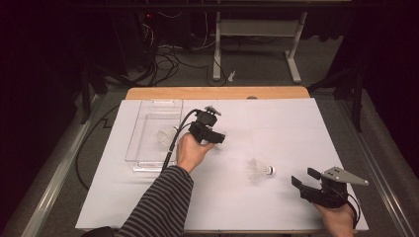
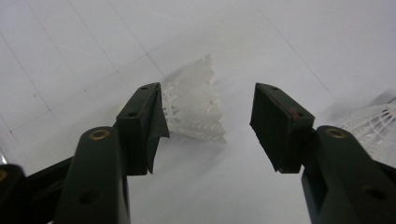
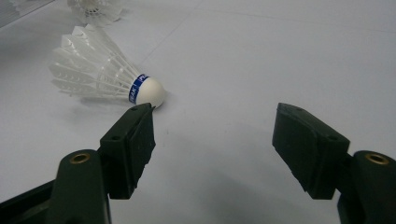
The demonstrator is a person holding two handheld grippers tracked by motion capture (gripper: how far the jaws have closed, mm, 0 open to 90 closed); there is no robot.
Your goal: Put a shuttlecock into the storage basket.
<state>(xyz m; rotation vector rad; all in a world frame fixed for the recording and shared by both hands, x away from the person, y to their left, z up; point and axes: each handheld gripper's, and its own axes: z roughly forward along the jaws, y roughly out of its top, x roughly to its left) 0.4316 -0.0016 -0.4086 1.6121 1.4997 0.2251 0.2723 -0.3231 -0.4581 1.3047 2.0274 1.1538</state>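
Shuttlecock (image 1: pixel 259 170) lying flat, cork end toward right claw (image 1: pixel 306 180), both claws wide open, empty.

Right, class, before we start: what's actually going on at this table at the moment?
A person is working with two hand-held grippers over a white table. The left gripper hovers open beside a clear plastic tray that already has a shuttlecock in it. The right gripper, also open and empty, is pointed at another shuttlecock lying on its side on the table, just short of it. It looks like shuttlecocks are being collected into the tray, and this one may be next.
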